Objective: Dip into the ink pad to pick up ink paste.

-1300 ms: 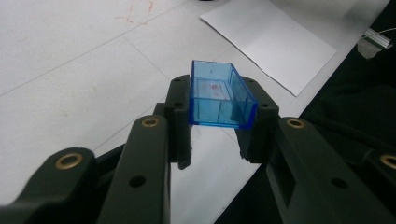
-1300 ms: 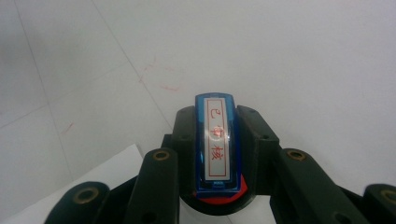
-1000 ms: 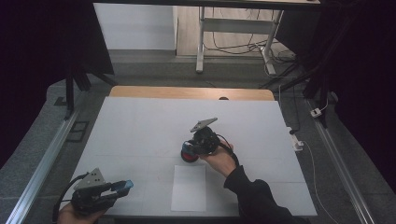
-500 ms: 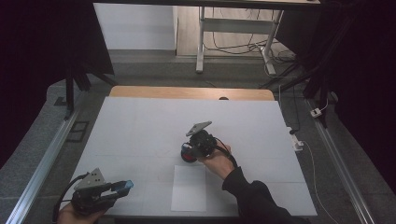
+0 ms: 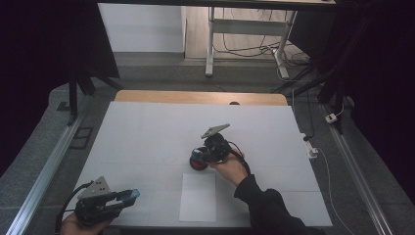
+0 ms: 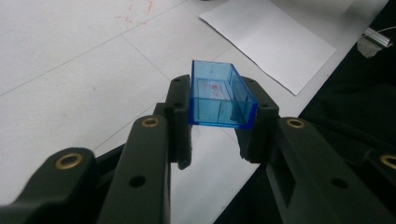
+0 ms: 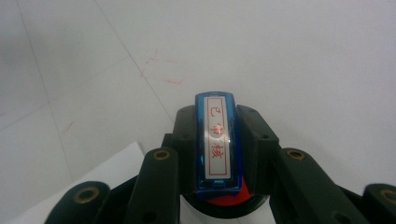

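At the tabletop's (image 5: 147, 127) middle, a stamp (image 7: 218, 144) is clamped in the right gripper (image 5: 198, 159) while its blue cap (image 6: 219, 95) is pinched in the left gripper (image 5: 128, 196) near the front-left corner, so pressing onto the paper sheet (image 5: 198, 196) is judged next.

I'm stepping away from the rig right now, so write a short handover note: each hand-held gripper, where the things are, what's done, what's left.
Left hand-held gripper: shut on the clear blue cap, held at the table's near left corner.
Right hand-held gripper: shut on the blue stamp, red-lettered label up, above a round red ink pad at mid-table.
White paper sheet: flat near the front edge, looks blank.
Done: cap is off the stamp.
Left, probably: ink the stamp, press it on the sheet, recap.
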